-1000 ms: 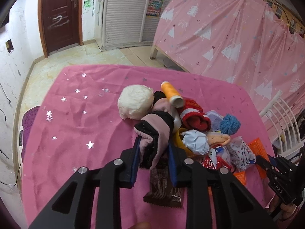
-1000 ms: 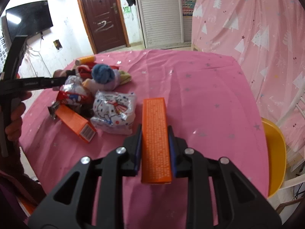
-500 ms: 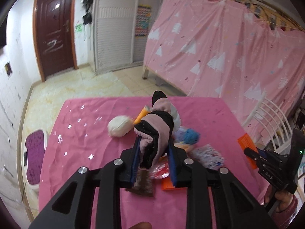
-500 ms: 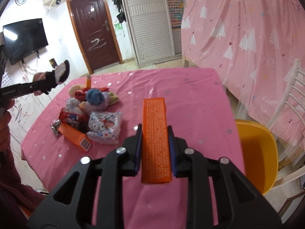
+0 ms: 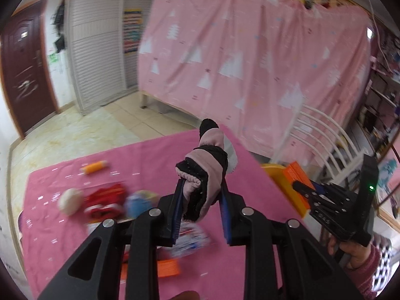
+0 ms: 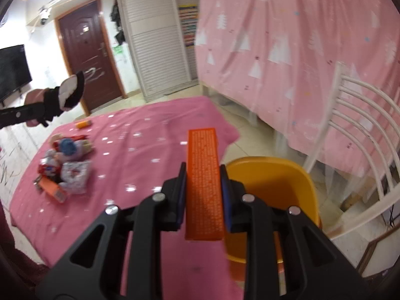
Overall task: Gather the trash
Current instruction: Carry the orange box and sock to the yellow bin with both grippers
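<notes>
Left wrist: our left gripper [image 5: 201,206] pinches a pink-and-black glove [image 5: 203,172], raised over the pink tablecloth [image 5: 140,157]. We'd swing it toward the yellow bin [image 5: 273,168] at three o'clock.

Right wrist: right gripper [image 6: 203,192] pinches an orange box [image 6: 203,175]; bin [image 6: 272,182] at four o'clock. Release only once over its mouth. Remaining clutter [image 6: 65,165] sits at nine o'clock; white chair [image 6: 360,135], pink curtain [image 6: 287,37] beyond.

A table under a pink starred cloth [image 6: 140,155] bears a heap of wrappers and oddments [image 6: 65,165].
</notes>
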A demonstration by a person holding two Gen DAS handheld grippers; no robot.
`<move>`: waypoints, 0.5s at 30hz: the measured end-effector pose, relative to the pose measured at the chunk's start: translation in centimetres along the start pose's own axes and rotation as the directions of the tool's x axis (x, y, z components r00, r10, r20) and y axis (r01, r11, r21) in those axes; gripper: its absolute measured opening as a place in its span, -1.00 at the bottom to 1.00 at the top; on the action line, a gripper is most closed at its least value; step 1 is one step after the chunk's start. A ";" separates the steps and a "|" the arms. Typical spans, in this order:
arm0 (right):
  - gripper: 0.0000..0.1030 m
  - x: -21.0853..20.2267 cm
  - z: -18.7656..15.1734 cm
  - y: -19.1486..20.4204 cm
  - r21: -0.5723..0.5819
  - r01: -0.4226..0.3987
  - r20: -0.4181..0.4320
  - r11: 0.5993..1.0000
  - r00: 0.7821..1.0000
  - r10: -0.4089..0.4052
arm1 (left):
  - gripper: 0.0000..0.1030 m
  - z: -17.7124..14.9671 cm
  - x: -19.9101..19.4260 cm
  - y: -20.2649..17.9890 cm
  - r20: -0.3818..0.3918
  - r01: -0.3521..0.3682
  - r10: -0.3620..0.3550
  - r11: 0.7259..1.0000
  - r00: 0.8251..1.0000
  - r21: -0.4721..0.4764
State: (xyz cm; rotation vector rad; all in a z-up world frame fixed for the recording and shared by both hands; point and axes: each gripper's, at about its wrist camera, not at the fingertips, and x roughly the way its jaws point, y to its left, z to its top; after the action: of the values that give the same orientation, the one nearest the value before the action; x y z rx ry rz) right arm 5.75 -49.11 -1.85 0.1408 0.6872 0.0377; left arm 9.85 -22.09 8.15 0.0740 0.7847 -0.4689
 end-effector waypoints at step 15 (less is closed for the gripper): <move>-0.56 3.6 -1.9 -8.4 0.169 0.089 -0.048 0.982 0.996 -0.082 | -0.61 1.6 11.9 -13.7 -0.204 0.148 -0.125 0.984 0.971 0.104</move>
State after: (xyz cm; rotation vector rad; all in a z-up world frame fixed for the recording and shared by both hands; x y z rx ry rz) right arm 7.20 -56.96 -6.73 0.2764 0.7362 -0.1013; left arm 12.22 -39.22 2.47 0.1795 0.9597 -0.6460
